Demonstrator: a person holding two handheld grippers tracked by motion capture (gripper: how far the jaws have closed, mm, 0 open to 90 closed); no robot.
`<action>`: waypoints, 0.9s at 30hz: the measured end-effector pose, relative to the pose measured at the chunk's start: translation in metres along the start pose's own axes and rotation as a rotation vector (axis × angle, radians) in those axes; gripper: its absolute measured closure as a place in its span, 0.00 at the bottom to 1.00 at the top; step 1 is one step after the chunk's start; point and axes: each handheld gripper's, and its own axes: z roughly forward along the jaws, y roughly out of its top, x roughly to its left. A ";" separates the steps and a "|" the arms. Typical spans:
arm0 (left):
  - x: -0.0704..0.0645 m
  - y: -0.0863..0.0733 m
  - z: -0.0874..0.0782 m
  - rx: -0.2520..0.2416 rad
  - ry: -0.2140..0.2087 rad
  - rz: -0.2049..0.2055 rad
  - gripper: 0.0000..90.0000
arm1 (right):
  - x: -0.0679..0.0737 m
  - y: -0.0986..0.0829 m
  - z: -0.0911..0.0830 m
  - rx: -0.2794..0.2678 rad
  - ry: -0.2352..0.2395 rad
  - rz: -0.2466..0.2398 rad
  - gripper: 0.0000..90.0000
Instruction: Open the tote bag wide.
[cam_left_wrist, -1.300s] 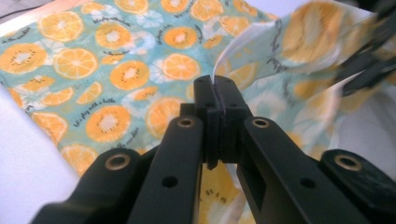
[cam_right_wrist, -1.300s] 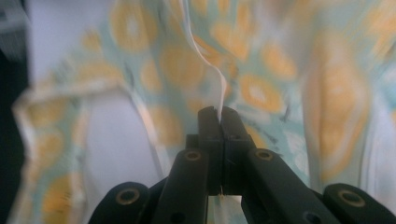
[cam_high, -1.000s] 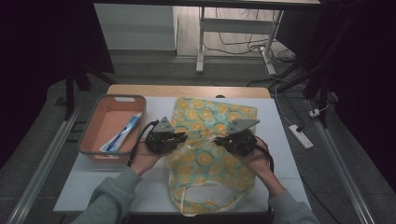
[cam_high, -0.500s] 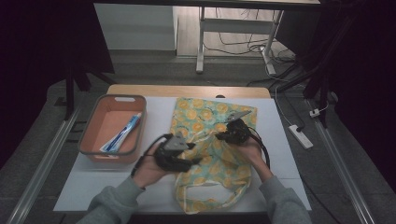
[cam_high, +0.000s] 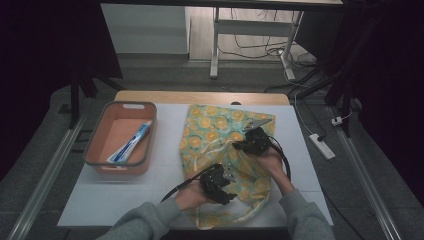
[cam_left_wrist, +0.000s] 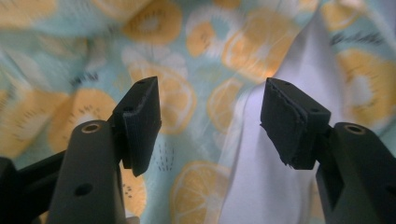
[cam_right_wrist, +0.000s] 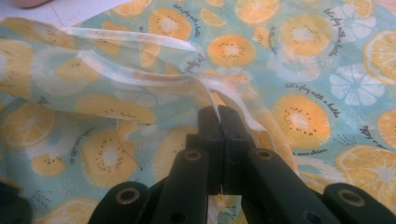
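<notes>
A fruit-print cloth bag (cam_high: 220, 135) in teal and orange lies on the white table, its handles toward the near edge. My right gripper (cam_high: 246, 145) sits over the bag's middle right, shut on the bag's white-trimmed rim (cam_right_wrist: 217, 111), which it lifts slightly. My left gripper (cam_high: 223, 181) hovers low over the bag's near part, open, with printed cloth and the pale inner lining (cam_left_wrist: 261, 186) showing between its pads (cam_left_wrist: 140, 122).
An orange tray (cam_high: 97, 150) stands at the table's left with a blue and white tube (cam_high: 131, 143) in it. Bare white table (cam_high: 165, 165) lies between tray and bag. A power strip (cam_high: 320, 146) lies on the floor to the right.
My left gripper has moved toward the near edge and to the right, over the bag's lower part. My right gripper has shifted a little toward the bag's middle and holds its rim.
</notes>
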 end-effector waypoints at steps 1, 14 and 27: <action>0.001 -0.001 0.003 0.008 0.002 -0.006 0.43 | 0.000 0.000 0.000 -0.001 -0.001 0.000 0.98; 0.002 -0.011 -0.005 -0.031 -0.088 0.024 0.99 | -0.005 0.001 -0.017 -0.050 -0.030 0.009 0.98; -0.024 -0.046 -0.075 -0.152 -0.256 0.163 0.99 | -0.020 -0.004 -0.031 -0.070 -0.114 0.089 0.99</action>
